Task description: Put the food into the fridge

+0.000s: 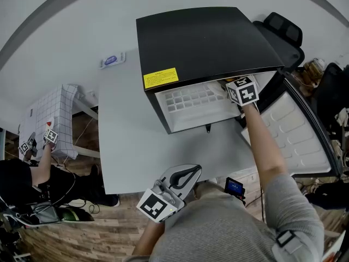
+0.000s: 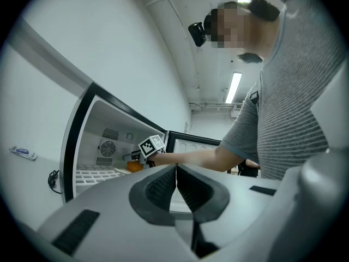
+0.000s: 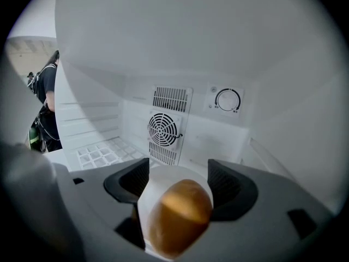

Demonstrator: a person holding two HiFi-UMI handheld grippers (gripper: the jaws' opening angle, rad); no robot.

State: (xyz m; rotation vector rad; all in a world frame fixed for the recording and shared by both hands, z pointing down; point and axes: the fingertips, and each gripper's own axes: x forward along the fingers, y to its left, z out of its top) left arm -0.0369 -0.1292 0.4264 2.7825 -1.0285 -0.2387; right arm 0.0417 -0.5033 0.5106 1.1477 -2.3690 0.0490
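Note:
A black mini fridge (image 1: 202, 37) stands with its door (image 1: 294, 130) swung open to the right. My right gripper (image 1: 229, 85) reaches into the white compartment above the wire shelf (image 1: 191, 100). In the right gripper view, my right gripper (image 3: 177, 187) is shut on a brown bread roll (image 3: 182, 214) in white wrapping, held in front of the fridge's back wall. My left gripper (image 1: 184, 176) hangs low by my body, shut and holding nothing. In the left gripper view its jaws (image 2: 176, 182) meet, and the orange-brown food (image 2: 133, 166) shows far off inside the fridge.
On the fridge's back wall are a fan grille (image 3: 163, 130) and a thermostat dial (image 3: 227, 100). A black chair (image 1: 283, 29) stands behind the fridge. Another person (image 1: 32, 162) works at a checkered table (image 1: 52, 113) at the far left. A small screen device (image 1: 234, 187) sits near my waist.

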